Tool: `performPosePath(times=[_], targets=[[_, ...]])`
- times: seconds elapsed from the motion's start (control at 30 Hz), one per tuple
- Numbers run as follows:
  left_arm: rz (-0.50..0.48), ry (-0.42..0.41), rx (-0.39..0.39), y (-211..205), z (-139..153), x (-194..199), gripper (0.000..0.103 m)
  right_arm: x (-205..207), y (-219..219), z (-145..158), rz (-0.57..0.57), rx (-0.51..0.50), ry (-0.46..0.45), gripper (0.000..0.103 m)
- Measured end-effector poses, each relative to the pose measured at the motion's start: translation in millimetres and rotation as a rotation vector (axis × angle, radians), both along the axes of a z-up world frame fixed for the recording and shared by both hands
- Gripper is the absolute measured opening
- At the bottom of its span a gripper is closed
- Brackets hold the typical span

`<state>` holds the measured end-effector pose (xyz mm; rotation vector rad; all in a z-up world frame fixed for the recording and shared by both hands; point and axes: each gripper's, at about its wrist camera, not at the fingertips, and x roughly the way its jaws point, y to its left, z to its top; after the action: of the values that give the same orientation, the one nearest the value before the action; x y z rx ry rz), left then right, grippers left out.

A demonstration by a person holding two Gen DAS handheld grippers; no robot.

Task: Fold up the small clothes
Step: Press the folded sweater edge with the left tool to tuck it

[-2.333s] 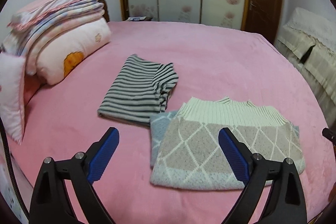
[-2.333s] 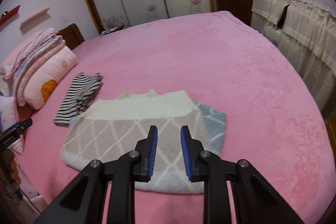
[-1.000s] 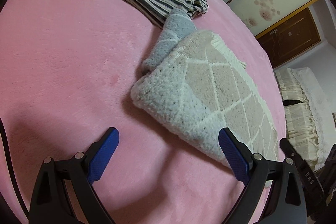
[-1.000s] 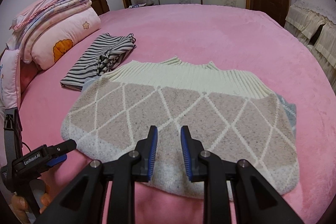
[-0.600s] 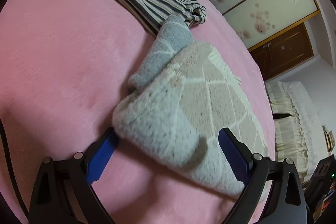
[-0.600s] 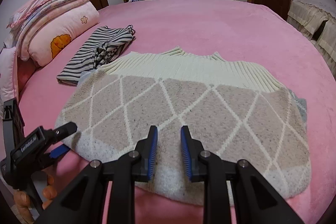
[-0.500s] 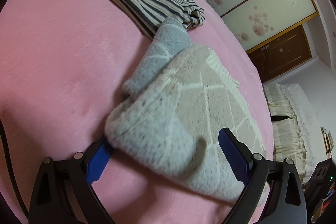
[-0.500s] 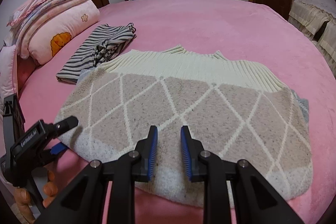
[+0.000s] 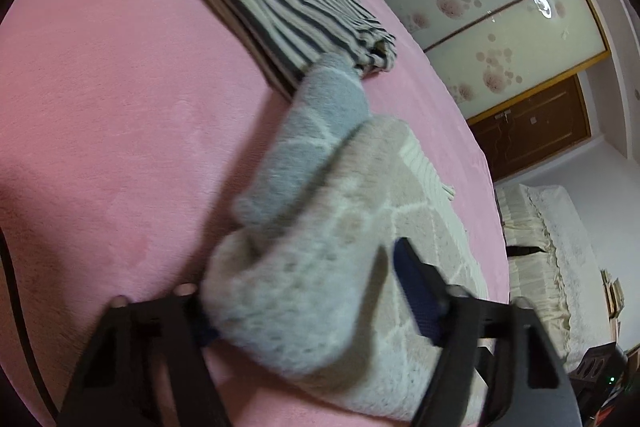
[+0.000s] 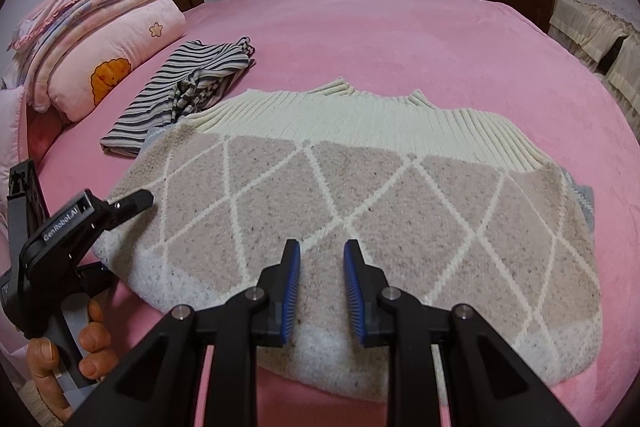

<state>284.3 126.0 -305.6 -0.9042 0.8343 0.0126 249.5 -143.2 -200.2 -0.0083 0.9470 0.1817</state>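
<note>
The near corner of the fuzzy, diamond-patterned sweater (image 10: 352, 203), spread on the plush pink bed (image 10: 400, 39), has now been taken between the left tongs (image 9: 304, 311), apparently closing through motion blur. The right tongs (image 10: 321, 287) are held slightly parted, empty, over its hem; a fold seems imminent.

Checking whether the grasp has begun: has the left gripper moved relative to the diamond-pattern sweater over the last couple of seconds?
Yes. The left gripper advanced onto the diamond-pattern sweater, whose corner now sits between its jaws, which have narrowed; the striped garment stayed put.
</note>
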Motion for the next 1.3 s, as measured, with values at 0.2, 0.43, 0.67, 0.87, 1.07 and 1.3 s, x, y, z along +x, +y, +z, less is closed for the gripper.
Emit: performPosePath(times=[0.2, 0.43, 0.67, 0.87, 1.07, 1.3], targets=[[-0.01, -0.004, -0.03, 4, -1, 1, 0.045, 0, -4, 1, -0.014, 0.014, -0.003, 0.023], [-0.012, -0.015, -0.043, 6, 5, -7, 0.041, -2, -10, 4, -0.023, 0.03, -0.004, 0.023], [-0.025, -0.012, -0.114, 18, -11, -7, 0.051, -1, -11, 3, -0.032, 0.033, -0.002, 0.023], [-0.053, -0.032, -0.083, 13, -11, -2, 0.045, 0, -12, 1, -0.036, 0.035, -0.004, 0.023], [-0.078, -0.06, -0.065, 14, -2, -5, 0.028, 1, -18, 0, -0.052, 0.056, -0.012, 0.023], [-0.093, -0.113, 0.092, -9, 44, -12, 0.023, 5, -25, 4, -0.049, 0.067, -0.034, 0.023]])
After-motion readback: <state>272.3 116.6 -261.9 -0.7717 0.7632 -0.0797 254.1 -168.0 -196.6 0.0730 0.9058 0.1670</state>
